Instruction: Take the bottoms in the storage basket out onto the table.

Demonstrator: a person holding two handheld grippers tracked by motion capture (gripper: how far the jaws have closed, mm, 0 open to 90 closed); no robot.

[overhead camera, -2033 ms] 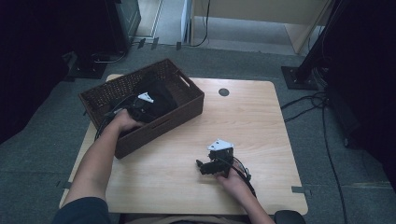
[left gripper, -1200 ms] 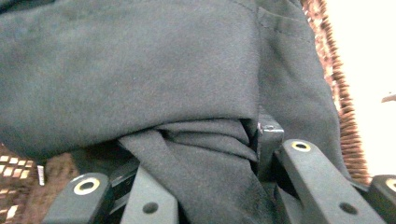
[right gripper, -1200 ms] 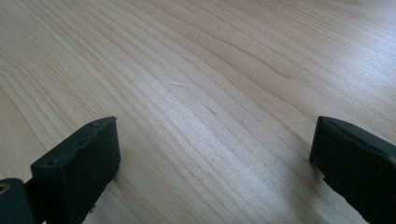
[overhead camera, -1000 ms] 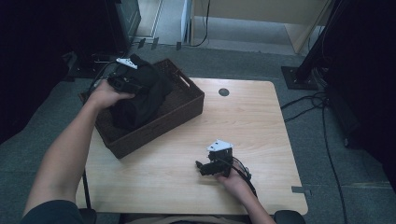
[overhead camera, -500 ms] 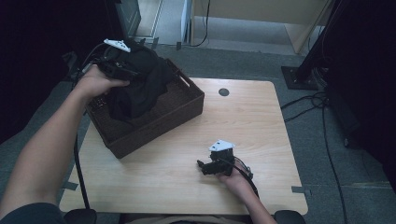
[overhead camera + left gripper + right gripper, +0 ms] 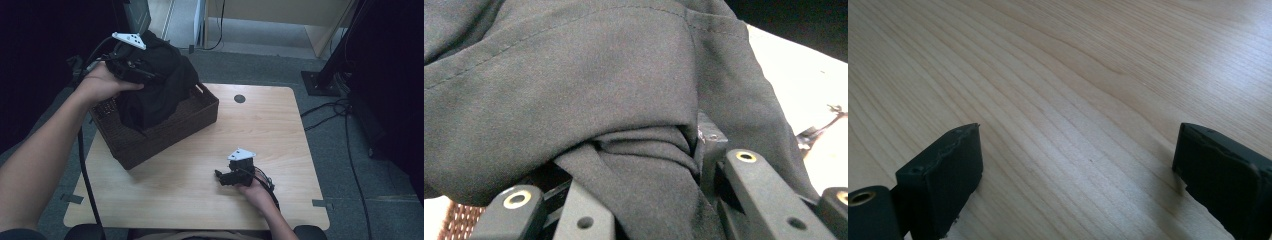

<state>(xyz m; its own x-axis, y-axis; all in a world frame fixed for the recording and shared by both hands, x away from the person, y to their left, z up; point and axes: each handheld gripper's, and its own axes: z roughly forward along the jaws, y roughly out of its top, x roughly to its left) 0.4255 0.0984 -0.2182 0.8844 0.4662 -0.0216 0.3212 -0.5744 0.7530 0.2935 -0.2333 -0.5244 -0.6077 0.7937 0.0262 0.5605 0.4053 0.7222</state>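
I have the left gripper (image 6: 134, 67) raised above the far left corner of the table (image 6: 210, 200), out past the table's edge, clenched on a black cloth (image 6: 155, 90). In the left gripper view a bunched fold of the cloth (image 6: 624, 165) sits pinched between my jaws, and the rest drapes over them and blocks most of the sight ahead. The lower part of the cloth hangs down into the basket (image 6: 165, 130); I cannot tell whether it touches the bottom. The basket sits skewed on the left half of the table, its far left corner at or just over the edge there.

My right gripper (image 6: 230, 177) rests low near the front right of the table, well apart from the basket. Its jaws stand wide apart with nothing between them; the right gripper view shows bare wood (image 6: 1058, 100) ahead of them.

A wide bare stretch of table lies between basket and right gripper, and more runs to the right edge and far right corner, where a small dark disc (image 6: 239, 98) sits in the top.
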